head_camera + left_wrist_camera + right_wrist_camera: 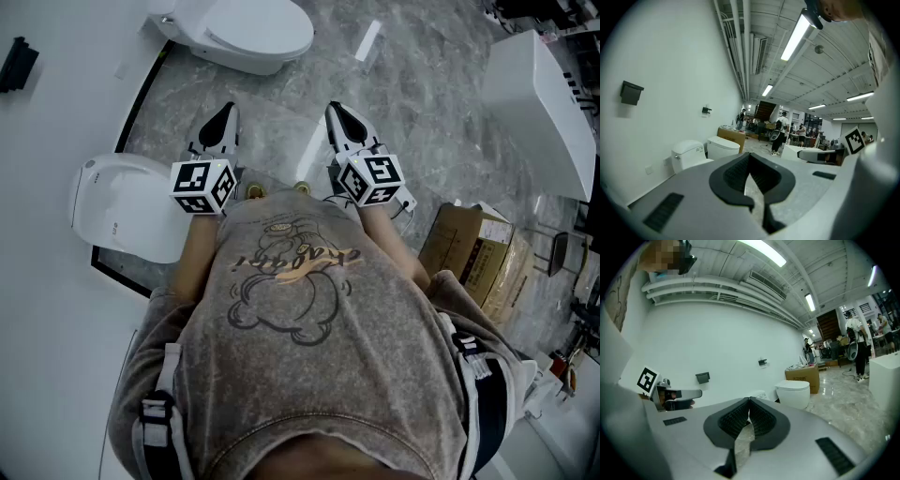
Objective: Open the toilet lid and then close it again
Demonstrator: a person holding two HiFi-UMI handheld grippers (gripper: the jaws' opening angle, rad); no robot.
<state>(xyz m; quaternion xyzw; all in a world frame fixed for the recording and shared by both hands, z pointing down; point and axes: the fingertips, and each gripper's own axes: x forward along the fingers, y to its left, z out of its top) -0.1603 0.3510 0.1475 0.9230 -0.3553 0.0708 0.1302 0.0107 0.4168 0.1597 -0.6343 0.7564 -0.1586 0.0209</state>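
Toilet lid (258,28): smooth, glossy white. Floor (422,103): polished grey marble-look stone, reflective. Box (469,248): matt brown cardboard. Person's shirt (309,356): soft grey-brown cloth, printed.

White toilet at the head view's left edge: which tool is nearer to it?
Left. The left tool sits just right of the white ceramic toilet with the closed oval lid. The right tool is further right, beyond the left one.
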